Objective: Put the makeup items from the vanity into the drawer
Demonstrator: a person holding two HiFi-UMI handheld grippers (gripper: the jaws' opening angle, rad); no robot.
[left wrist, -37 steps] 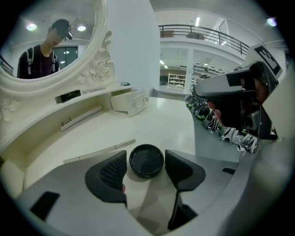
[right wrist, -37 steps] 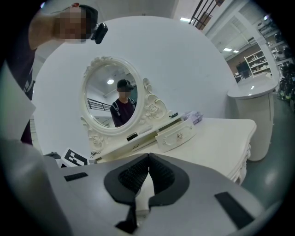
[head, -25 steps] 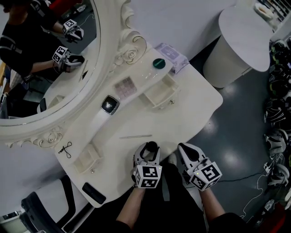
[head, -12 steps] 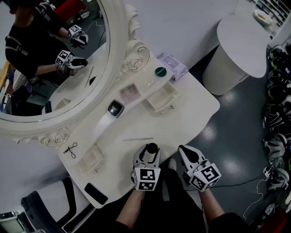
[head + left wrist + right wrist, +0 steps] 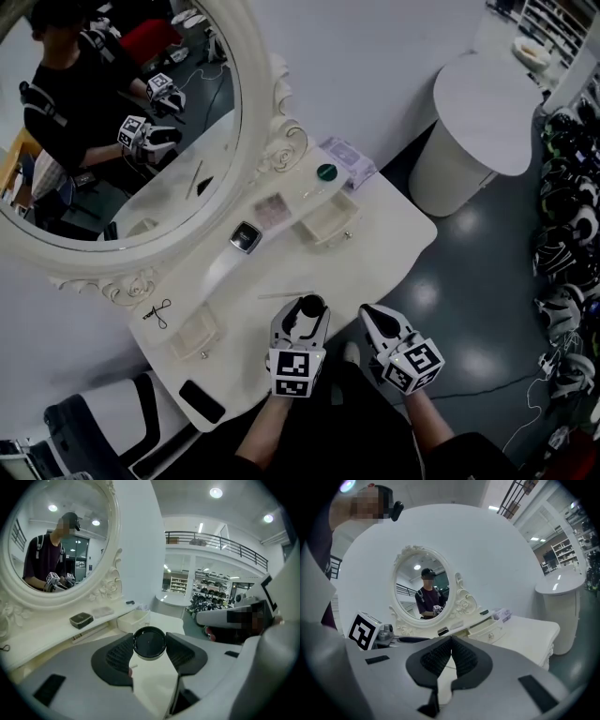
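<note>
Left gripper: your left gripper [image 5: 149,645] is clenched on a small round jar [image 5: 311,306] with a black lid. The jaws press its curved sides and the lid faces the camera.
Right gripper: your right gripper [image 5: 451,641] is closed on nothing, its pads meeting. It sits just beside the left one at the near edge of the vanity table [image 5: 384,248].
Where the jar is: it appears to be held clear above the front of the table, not yet in a drawer.
How the jar handles: it is probably rigid and light, with a smooth round wall that can slip or twist out of a loose pinch. You have it across the full width, which looks like the right hold. Keep it level, and set it down rather than dropping it, since it may be glass.
Drawers: the right drawer [image 5: 323,225] stands open beyond the grippers. The left drawer [image 5: 192,333] is open too, and both look empty.
Left on the table: a thin stick [image 5: 286,294] lies just ahead of your left gripper. A square black compact [image 5: 246,237], a pale palette [image 5: 272,208] and a green-capped pot [image 5: 326,172] sit farther back below the mirror.
Taking those: the stick lies flat and will likely roll, so pinch it at mid-length. Take the compact by two opposite edges.
</note>
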